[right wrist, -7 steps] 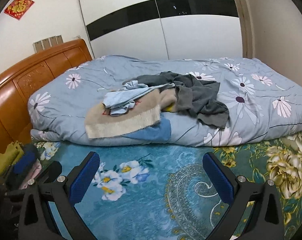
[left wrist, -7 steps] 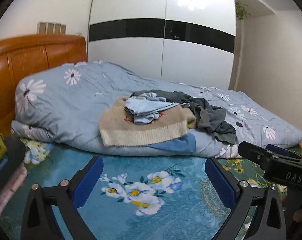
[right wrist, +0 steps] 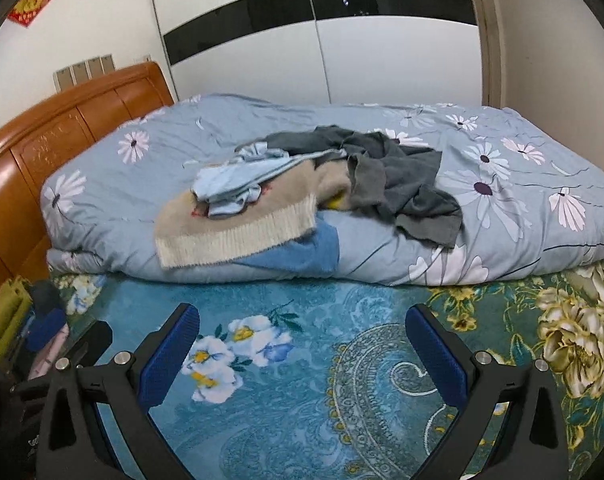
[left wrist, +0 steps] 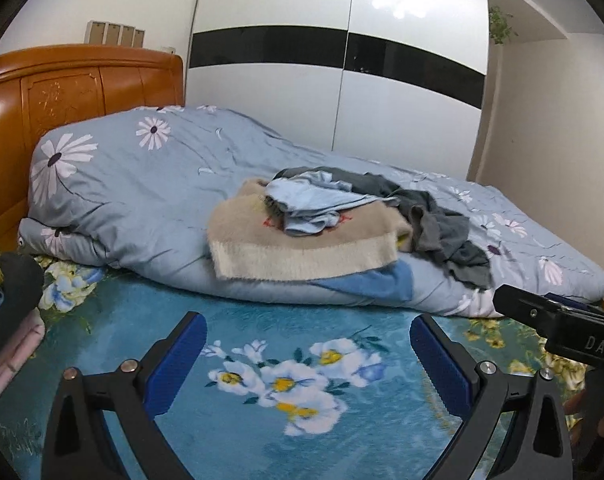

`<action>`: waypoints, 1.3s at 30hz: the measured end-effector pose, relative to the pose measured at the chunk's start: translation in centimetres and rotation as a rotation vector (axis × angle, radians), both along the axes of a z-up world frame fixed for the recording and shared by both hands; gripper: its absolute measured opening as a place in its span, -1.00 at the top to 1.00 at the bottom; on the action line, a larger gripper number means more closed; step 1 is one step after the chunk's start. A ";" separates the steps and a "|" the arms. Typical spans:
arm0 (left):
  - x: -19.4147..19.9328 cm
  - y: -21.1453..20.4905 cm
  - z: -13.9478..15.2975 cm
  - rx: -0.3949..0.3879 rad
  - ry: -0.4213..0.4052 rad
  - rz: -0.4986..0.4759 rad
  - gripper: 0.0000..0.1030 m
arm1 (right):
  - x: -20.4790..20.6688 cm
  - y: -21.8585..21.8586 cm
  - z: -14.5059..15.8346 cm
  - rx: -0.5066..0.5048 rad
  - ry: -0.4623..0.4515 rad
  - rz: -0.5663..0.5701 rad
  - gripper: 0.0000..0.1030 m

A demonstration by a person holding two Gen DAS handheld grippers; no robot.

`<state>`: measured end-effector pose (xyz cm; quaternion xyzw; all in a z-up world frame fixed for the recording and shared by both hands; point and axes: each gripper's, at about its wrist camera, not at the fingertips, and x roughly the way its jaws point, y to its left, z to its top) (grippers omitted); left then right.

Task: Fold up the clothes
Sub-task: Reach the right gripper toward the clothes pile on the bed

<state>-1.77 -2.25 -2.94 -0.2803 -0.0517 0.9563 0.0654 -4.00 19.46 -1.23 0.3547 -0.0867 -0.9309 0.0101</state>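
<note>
Left gripper [left wrist: 307, 356]: jaws spread wide, nothing between them; hovering over near strip of teal floral sheet [left wrist: 262, 420].
Right gripper [right wrist: 302, 346]: jaws equally wide, empty; over the same sheet, further right.
Near left edge: small stack of pink, dark and yellow-green cloth [right wrist: 26, 332] — folded or not, too cut off to tell.
Clothes pile [right wrist: 302, 192]: farther off, heaped on rolled blue daisy quilt [right wrist: 501, 200], none of it folded flat.
Pile make-up: beige knit sweater [left wrist: 302, 248] underneath, crumpled light-blue garment [left wrist: 313, 204] on top, dark grey garment [right wrist: 401, 180] draped to the right.
Risk, tangle: layers overlap — pulling one piece likely to drag its neighbours off the quilt.
Risk, wrong grab: quilt cover close in colour to the light-blue garment; a deep pinch could catch bedding too.
Risk, collision: right tool body already visible at right edge of the left view; both reaching for one spot could clash.
</note>
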 end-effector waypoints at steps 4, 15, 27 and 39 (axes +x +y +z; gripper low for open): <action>-0.9 -1.2 -1.6 0.027 -0.024 0.011 -1.00 | -0.9 -1.2 -1.2 0.019 -0.028 0.001 -1.00; -3.0 -3.0 -3.8 0.101 -0.112 0.017 -1.00 | -3.5 -3.6 -3.9 0.080 -0.090 0.002 -1.00; -5.7 -6.9 -4.2 0.117 -0.006 0.156 -1.00 | -10.6 -6.7 -3.7 0.085 -0.116 0.063 -1.00; -6.9 -8.2 -6.0 0.094 -0.136 0.199 -1.00 | -22.7 -13.4 -2.6 0.162 -0.199 0.230 -1.00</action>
